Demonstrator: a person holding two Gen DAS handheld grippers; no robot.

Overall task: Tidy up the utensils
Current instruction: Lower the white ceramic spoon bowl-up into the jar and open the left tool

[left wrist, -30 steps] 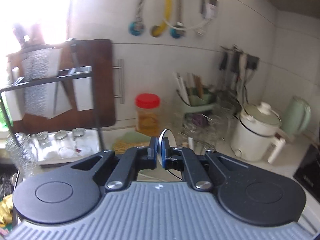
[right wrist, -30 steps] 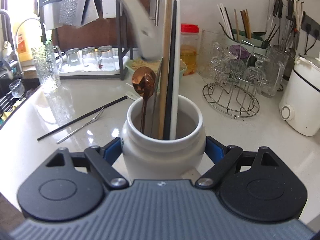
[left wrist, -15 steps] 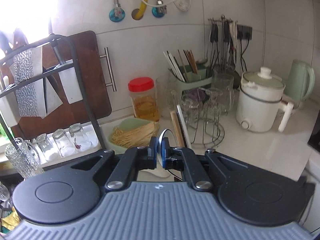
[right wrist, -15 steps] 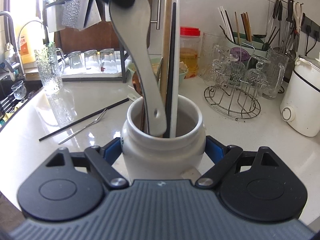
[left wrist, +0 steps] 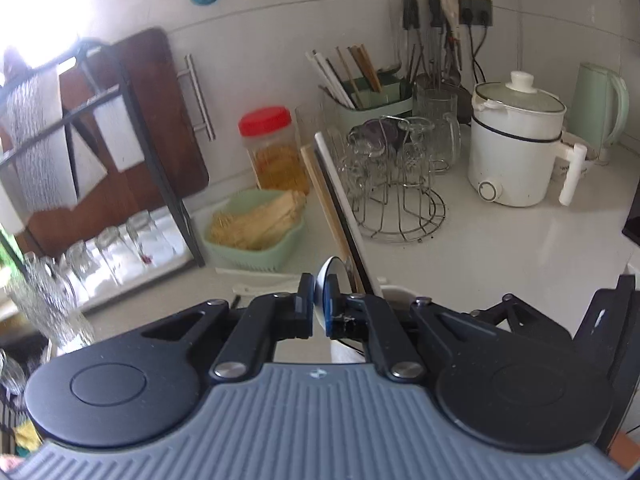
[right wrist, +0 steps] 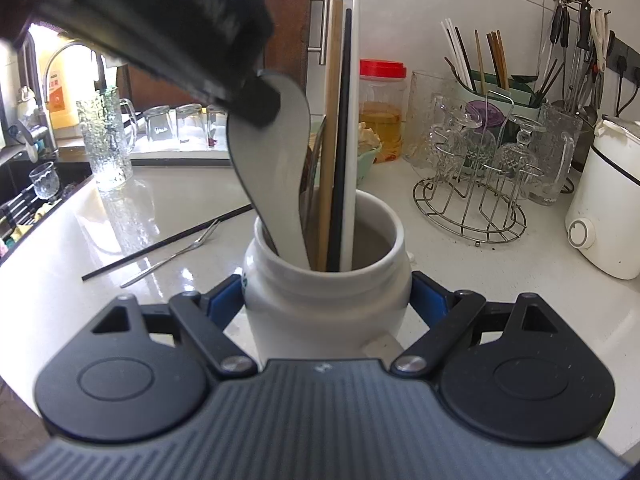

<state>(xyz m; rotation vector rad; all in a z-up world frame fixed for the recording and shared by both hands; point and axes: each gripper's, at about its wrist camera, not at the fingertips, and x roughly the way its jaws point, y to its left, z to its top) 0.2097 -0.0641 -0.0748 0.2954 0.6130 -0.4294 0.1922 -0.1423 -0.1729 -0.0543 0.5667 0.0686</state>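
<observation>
The right tool (right wrist: 326, 300) is spread wide around a white ceramic jar (right wrist: 326, 304), its blue pads pressed against the jar's two sides, and the jar stands on the white tabletop (right wrist: 500, 280). Inside the jar stand three long chopsticks, one wooden (right wrist: 332, 120), one black (right wrist: 343, 128) and one white (right wrist: 353, 120), leaning against its far rim. The left tool (left wrist: 319, 310) is pressed together on the bowl end of a white spoon (right wrist: 276, 176); seen from the right wrist, that spoon hangs handle-down from the black fingers above and its handle reaches into the jar's mouth at the left side, in front of a darker utensil that is mostly hidden. From the left wrist the spoon shows only as a thin edge between the pads, with the chopsticks' tops rising just beyond. On the tabletop to the left of the jar lie a single black chopstick (right wrist: 168, 242) and a thin metal fork (right wrist: 176, 256), close beside each other and well apart from the jar. Further back stand a wire rack of upturned glasses (right wrist: 476, 184), a red-lidded plastic jar (right wrist: 382, 112) and a white electric pot (right wrist: 608, 200).
</observation>
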